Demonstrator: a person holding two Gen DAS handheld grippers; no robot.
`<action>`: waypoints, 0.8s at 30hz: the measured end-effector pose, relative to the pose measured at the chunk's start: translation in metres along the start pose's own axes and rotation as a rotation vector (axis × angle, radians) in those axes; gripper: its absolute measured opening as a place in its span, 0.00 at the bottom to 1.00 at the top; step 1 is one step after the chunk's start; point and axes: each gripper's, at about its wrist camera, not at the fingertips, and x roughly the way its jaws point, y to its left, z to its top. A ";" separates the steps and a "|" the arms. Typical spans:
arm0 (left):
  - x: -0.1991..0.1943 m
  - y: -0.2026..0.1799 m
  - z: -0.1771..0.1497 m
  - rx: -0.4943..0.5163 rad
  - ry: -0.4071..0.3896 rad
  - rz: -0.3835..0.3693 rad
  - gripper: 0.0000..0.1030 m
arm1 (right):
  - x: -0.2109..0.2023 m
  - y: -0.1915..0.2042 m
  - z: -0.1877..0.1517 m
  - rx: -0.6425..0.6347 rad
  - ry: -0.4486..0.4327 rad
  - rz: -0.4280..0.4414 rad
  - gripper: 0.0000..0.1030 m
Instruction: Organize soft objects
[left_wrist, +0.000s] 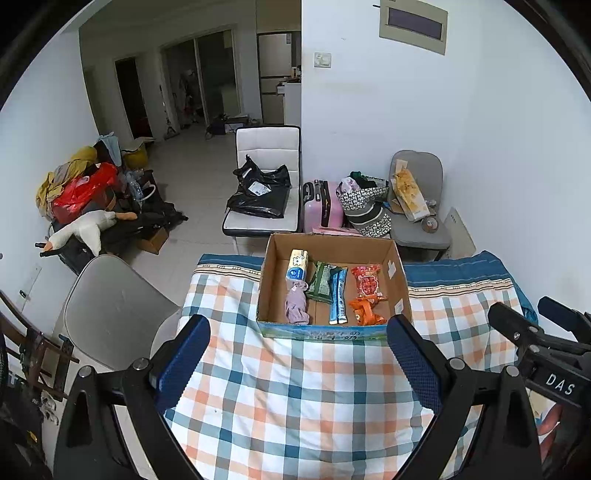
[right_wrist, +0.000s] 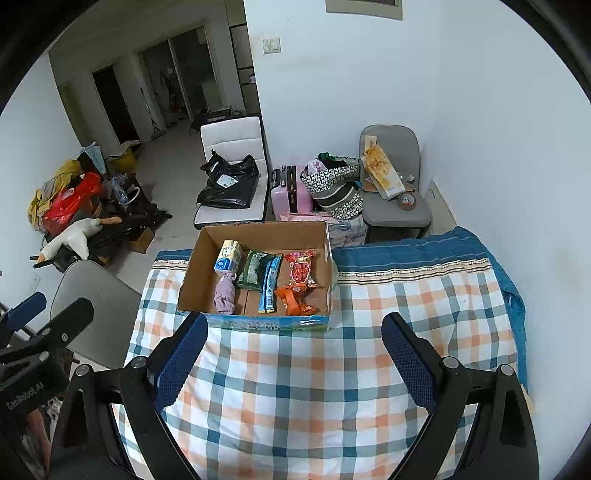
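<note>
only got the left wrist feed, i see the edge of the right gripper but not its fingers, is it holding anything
Observer: No. In the right wrist view the right gripper is open, with only the checked bedspread showing between its fingers.
Operator: anything lying on the bed right of the box, the right gripper blocks that side for me
Observer: Nothing shows there. The checked cloth runs bare from the cardboard box across to the blue blanket on the wall side.

Matt corrugated cardboard box (left_wrist: 274, 280), glossy plastic snack packets (left_wrist: 365, 282), soft woven checked cloth (left_wrist: 295, 398)
</note>
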 end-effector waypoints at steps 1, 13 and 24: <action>-0.001 0.000 -0.001 -0.003 0.000 0.000 0.95 | -0.001 -0.001 0.000 0.001 -0.002 0.002 0.94; -0.008 0.002 -0.002 -0.030 -0.020 0.020 0.99 | -0.006 0.000 0.000 -0.009 -0.007 0.002 0.94; -0.014 0.001 -0.004 -0.034 -0.034 0.049 0.99 | -0.012 -0.001 -0.002 -0.028 -0.027 -0.016 0.94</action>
